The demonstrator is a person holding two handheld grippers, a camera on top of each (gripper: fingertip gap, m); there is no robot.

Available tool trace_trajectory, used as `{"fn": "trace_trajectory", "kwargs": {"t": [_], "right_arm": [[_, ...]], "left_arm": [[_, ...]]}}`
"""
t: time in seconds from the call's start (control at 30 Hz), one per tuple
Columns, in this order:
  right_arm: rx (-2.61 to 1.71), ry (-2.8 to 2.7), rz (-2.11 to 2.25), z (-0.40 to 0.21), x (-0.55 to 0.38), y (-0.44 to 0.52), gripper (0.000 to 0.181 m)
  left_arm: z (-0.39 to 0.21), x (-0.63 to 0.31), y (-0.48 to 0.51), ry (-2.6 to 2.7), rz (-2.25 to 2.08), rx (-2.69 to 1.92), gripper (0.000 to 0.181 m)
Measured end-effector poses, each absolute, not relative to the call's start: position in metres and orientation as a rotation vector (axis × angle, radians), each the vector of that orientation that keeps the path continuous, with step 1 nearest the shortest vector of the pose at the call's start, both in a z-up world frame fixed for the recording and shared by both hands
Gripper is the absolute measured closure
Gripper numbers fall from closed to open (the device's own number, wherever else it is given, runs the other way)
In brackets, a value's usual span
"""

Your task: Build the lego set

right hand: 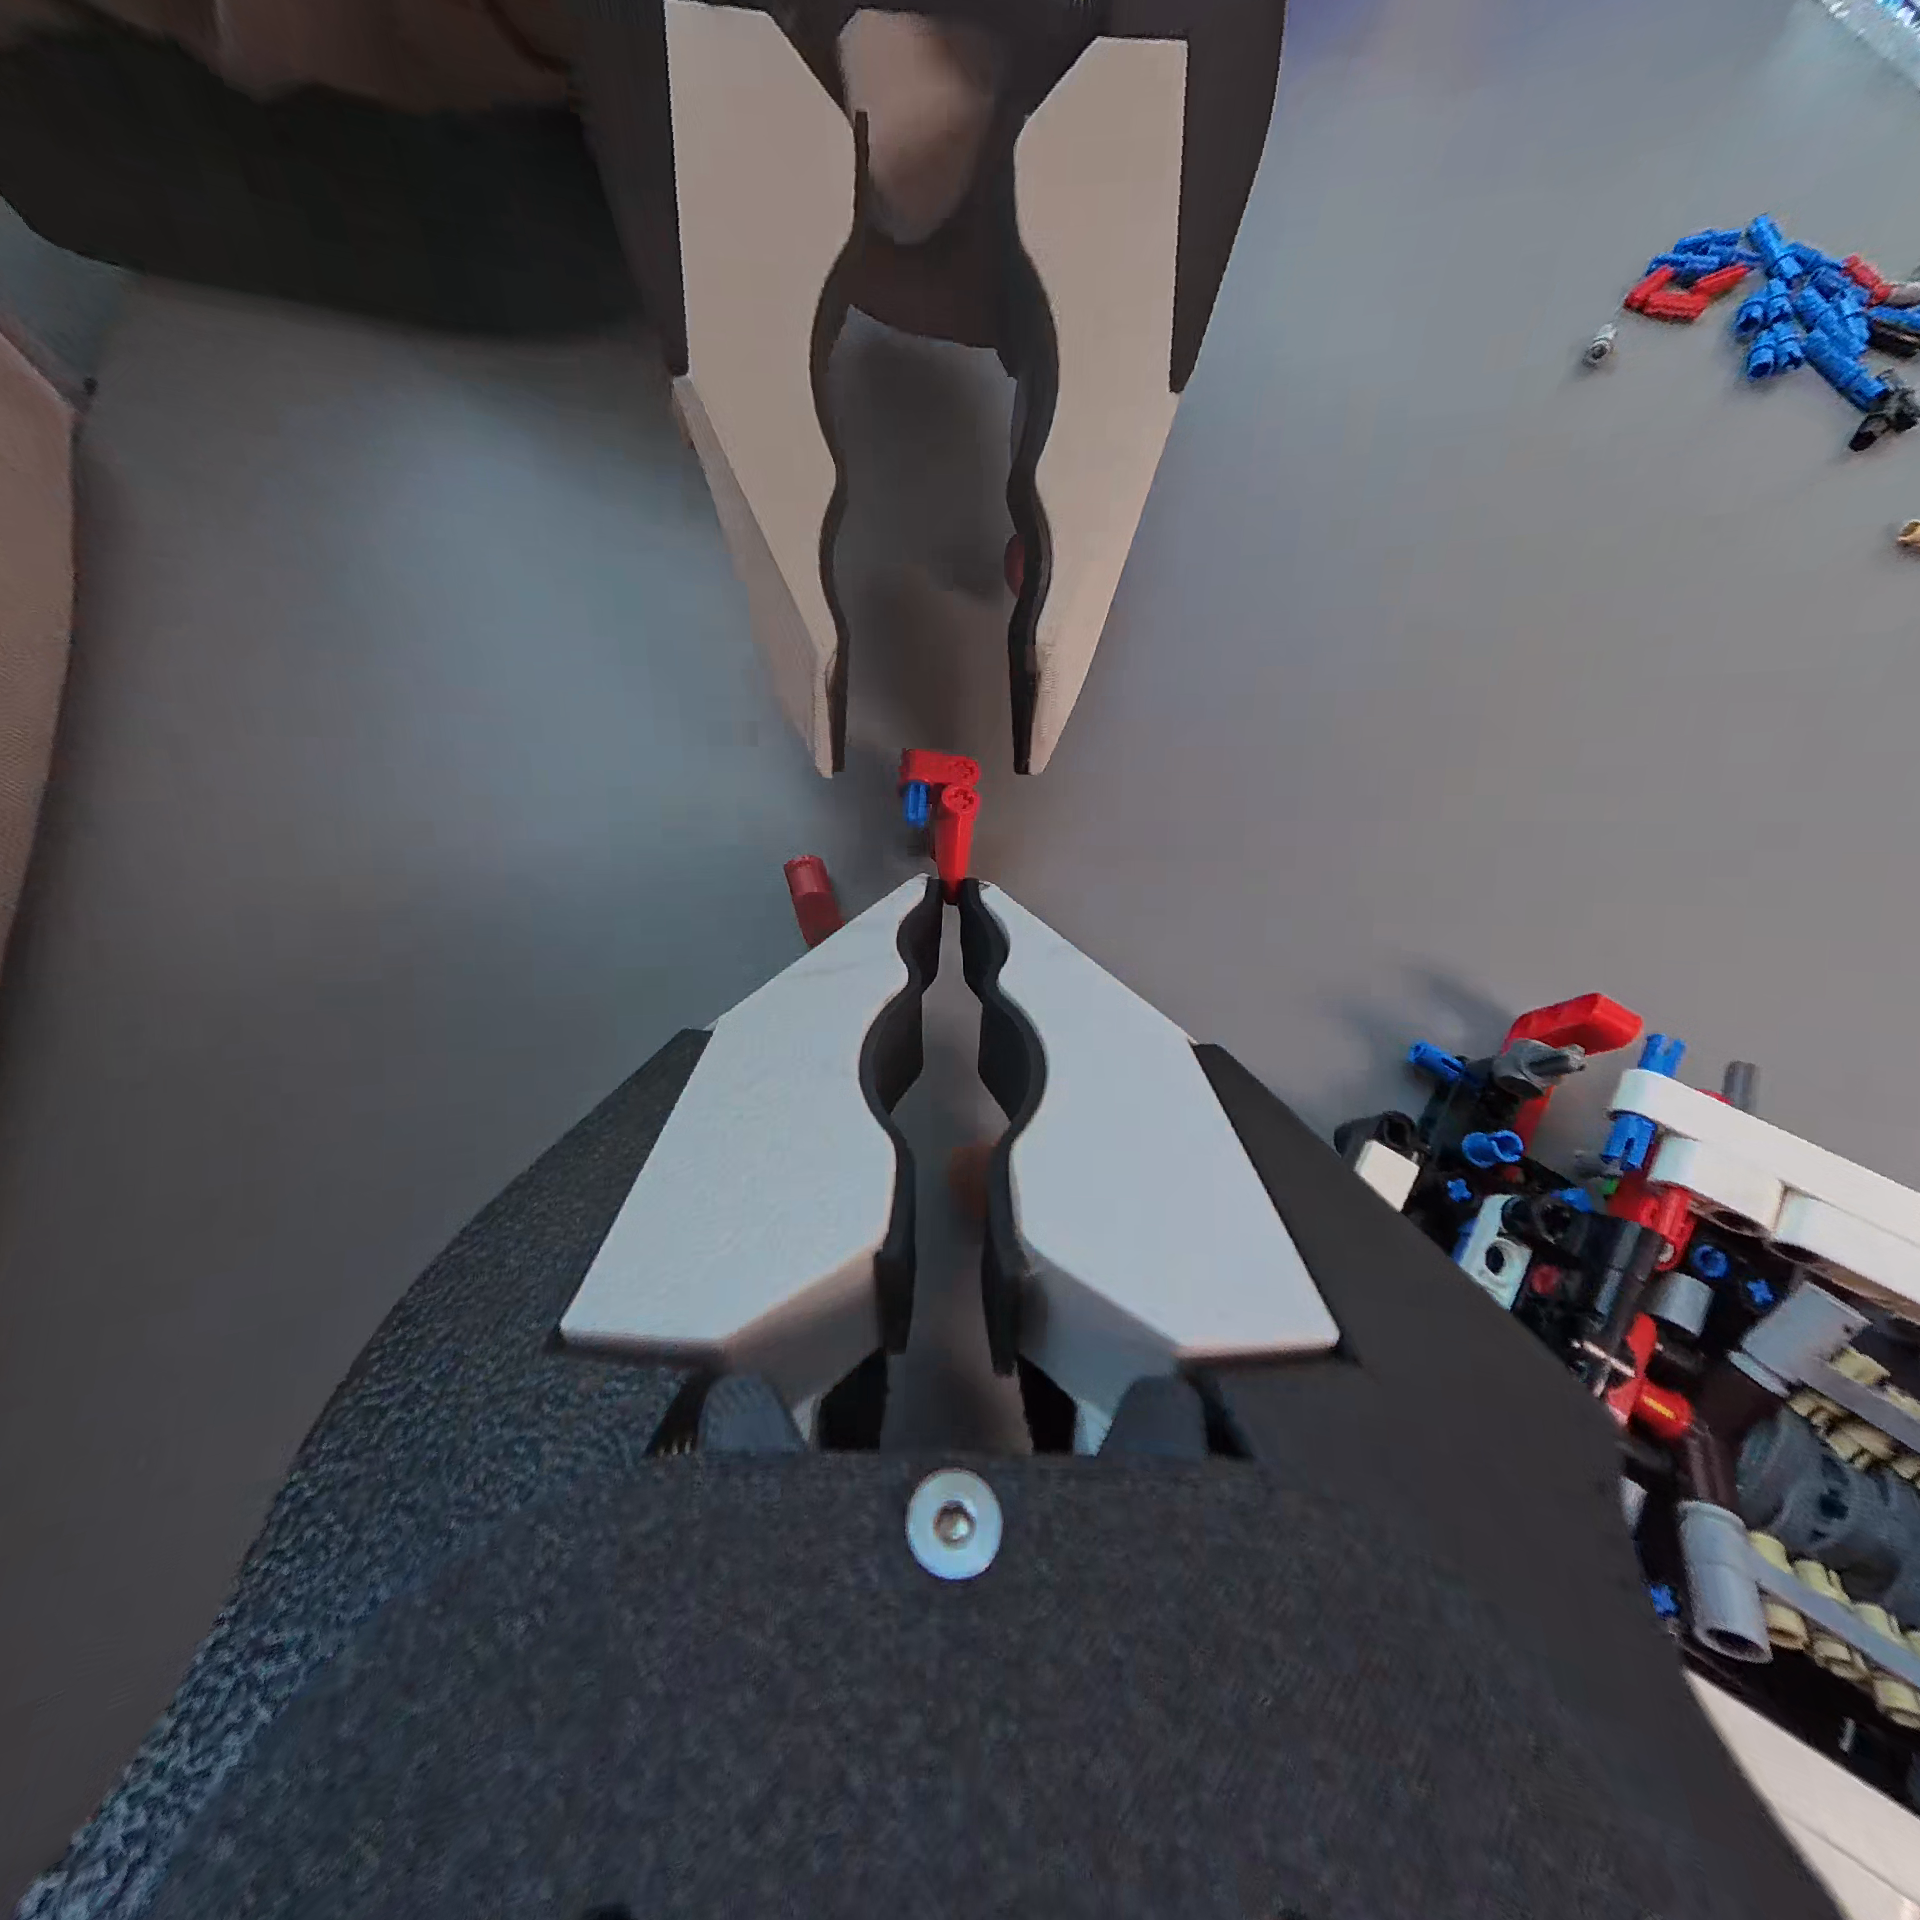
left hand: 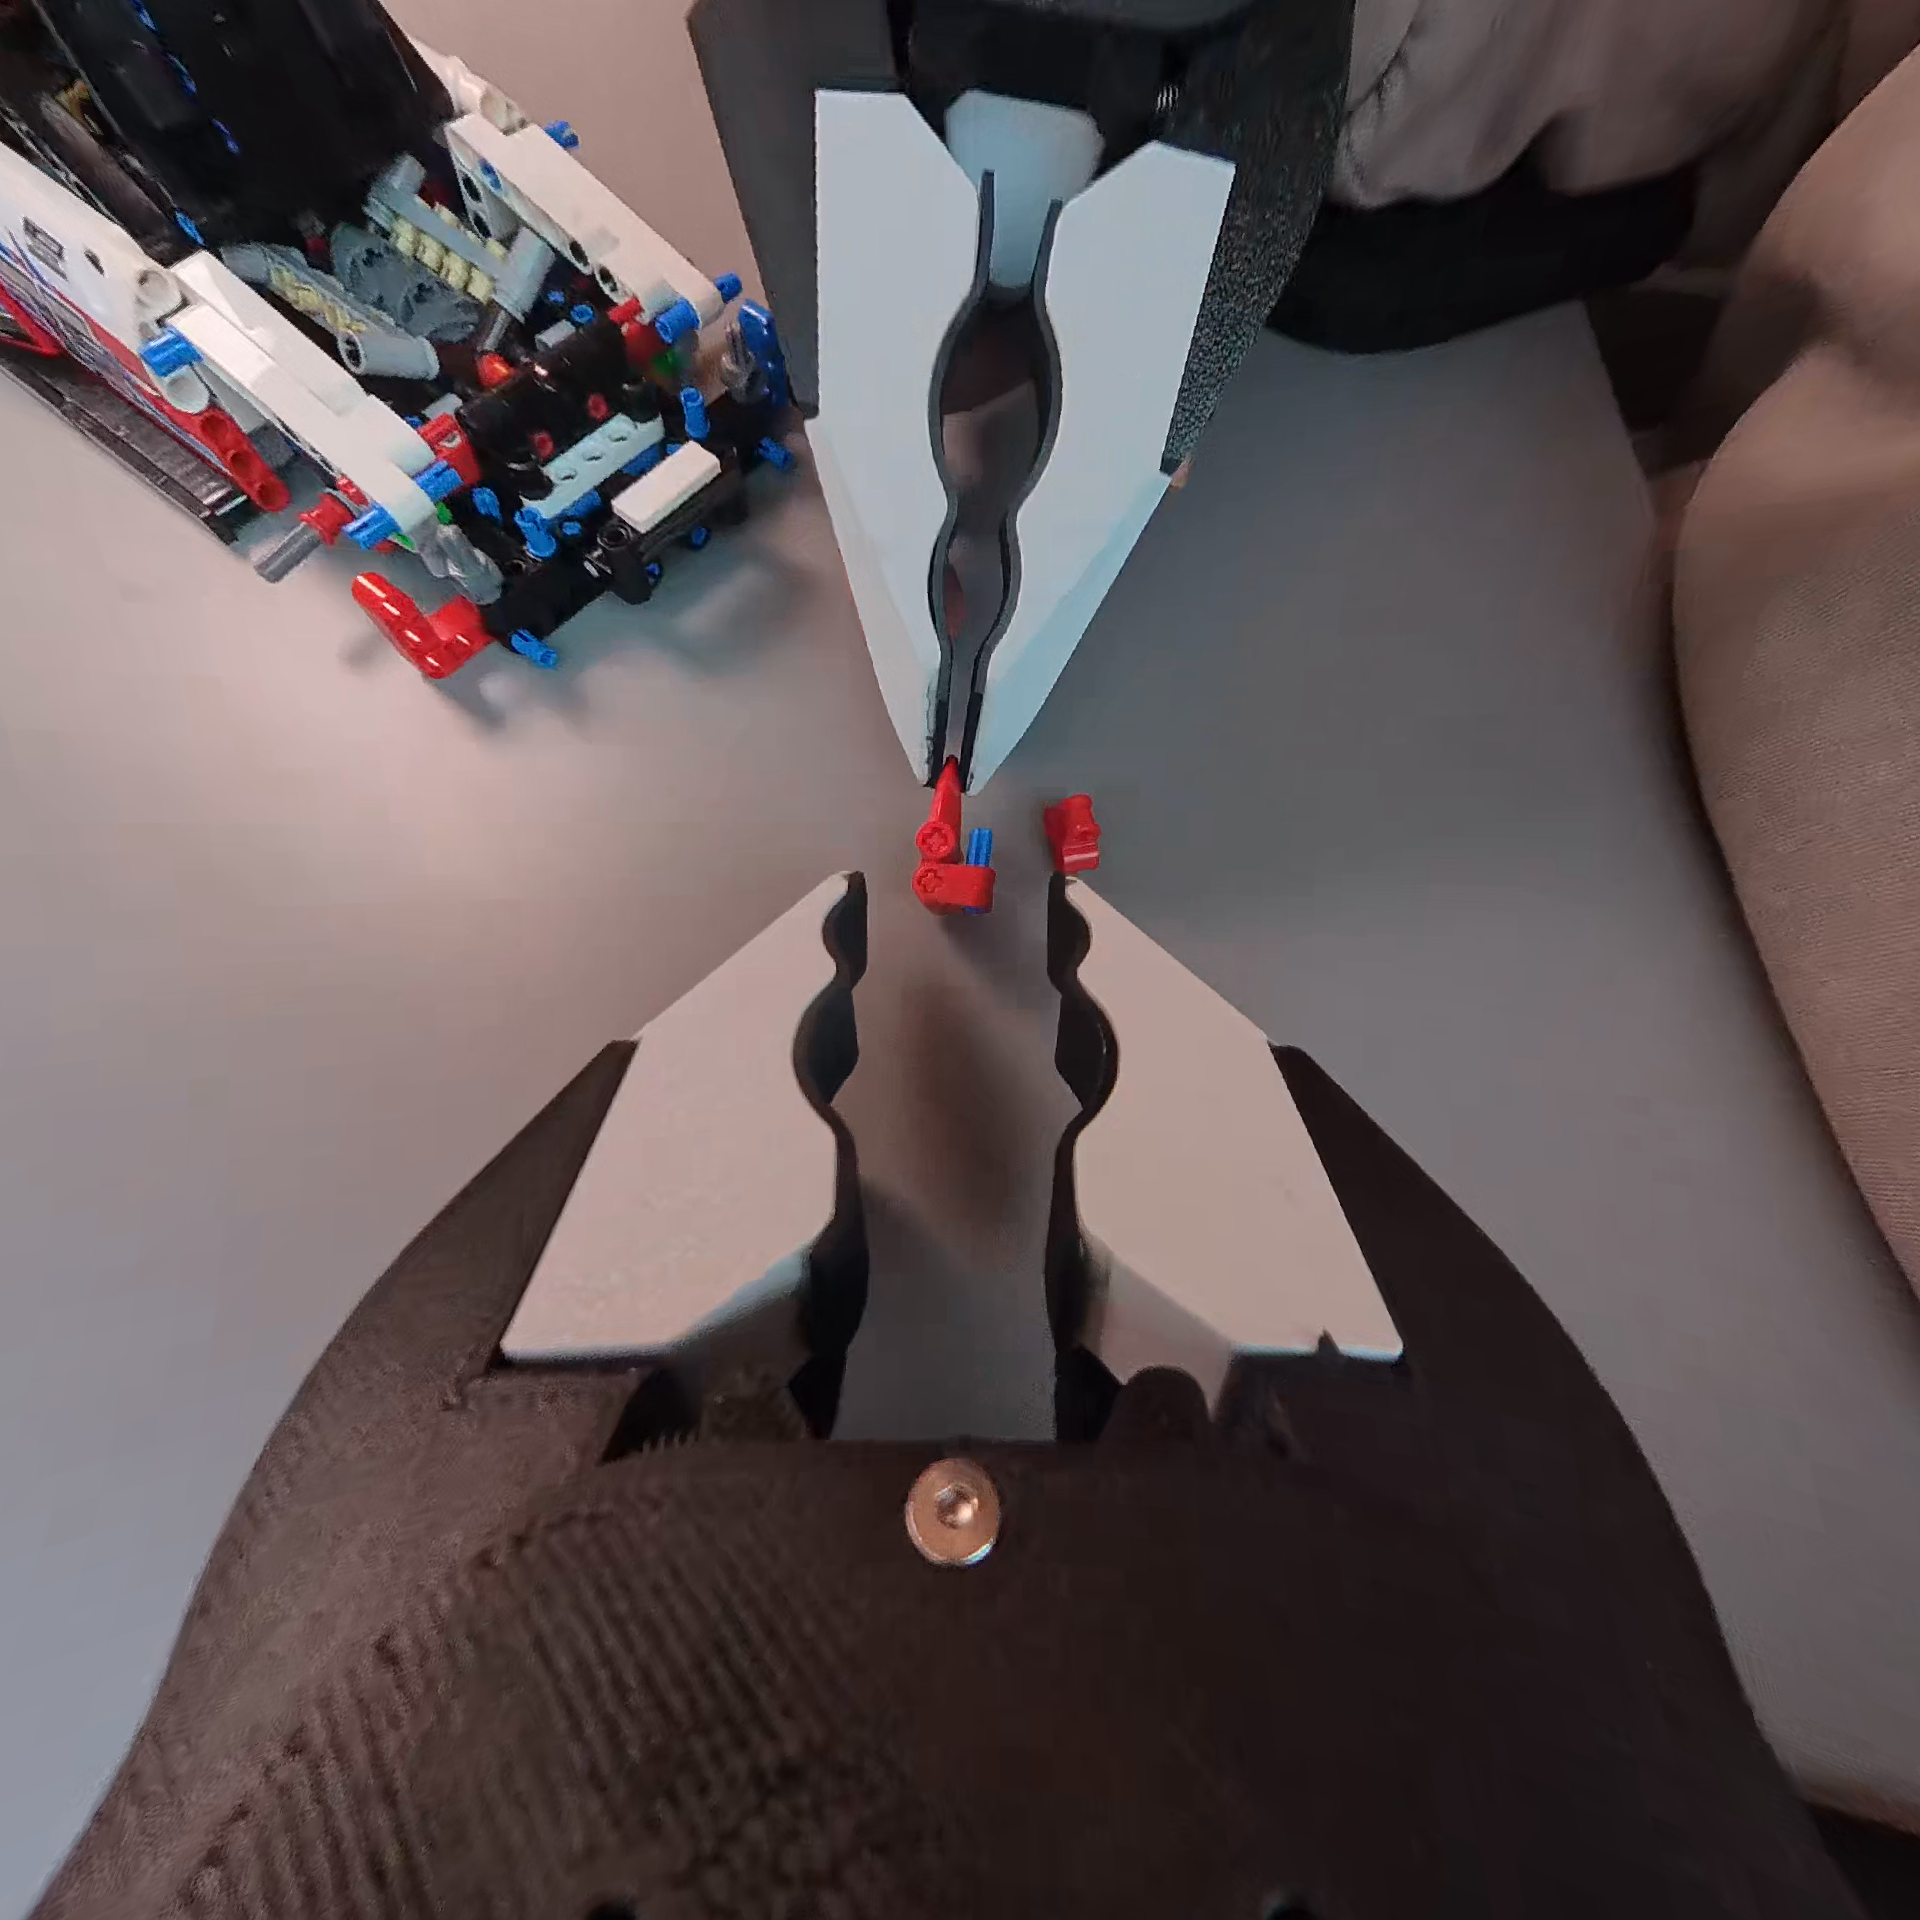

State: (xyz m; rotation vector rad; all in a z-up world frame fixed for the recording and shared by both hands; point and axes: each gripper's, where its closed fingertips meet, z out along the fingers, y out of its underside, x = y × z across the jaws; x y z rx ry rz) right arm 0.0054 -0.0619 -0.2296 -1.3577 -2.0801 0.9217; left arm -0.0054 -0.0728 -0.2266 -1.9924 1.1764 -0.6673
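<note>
Fingers of the right gripper [right hand: 951, 888] pinch a red-and-blue connector piece [right hand: 940, 805] at twelve o'clock over the grey table [right hand: 416, 727], left gripper [left hand: 956, 894] spread wide facing it, model [left hand: 364, 364] at ten o'clock.

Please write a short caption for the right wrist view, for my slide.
Right tool pinches a small red-and-blue piece while the open left tool faces it above a grey table.
</note>
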Motion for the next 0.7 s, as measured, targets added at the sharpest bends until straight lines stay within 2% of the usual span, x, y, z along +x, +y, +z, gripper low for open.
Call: {"fn": "trace_trajectory", "kwargs": {"t": [0.13,0.23,0.33,0.4,0.57,0.7], "right_arm": [[-1.365,-2.117,0.838,-0.234,0.004,-0.060,0.181],[-1.356,-2.110,0.810,-0.234,0.003,-0.059,0.180],[-1.366,-2.069,0.824,-0.222,0.005,-0.052,0.167],[-1.341,-1.954,0.920,-0.187,0.004,-0.043,0.165],[-1.343,-1.467,0.862,-0.077,-0.021,0.057,0.163],[-1.364,-1.180,0.735,-0.024,-0.075,0.157,0.162]], "left_arm": [[-0.231,-0.004,-0.070,1.226,-0.562,-2.006,0.168],[-0.231,-0.005,-0.069,1.218,-0.534,-2.019,0.168],[-0.230,-0.006,-0.069,1.205,-0.527,-2.040,0.167],[-0.220,-0.011,-0.065,1.170,-0.533,-2.023,0.156],[-0.121,-0.088,0.020,0.662,-0.415,-1.868,0.154],[-0.038,-0.189,0.107,0.167,-0.378,-1.694,0.147]]}}
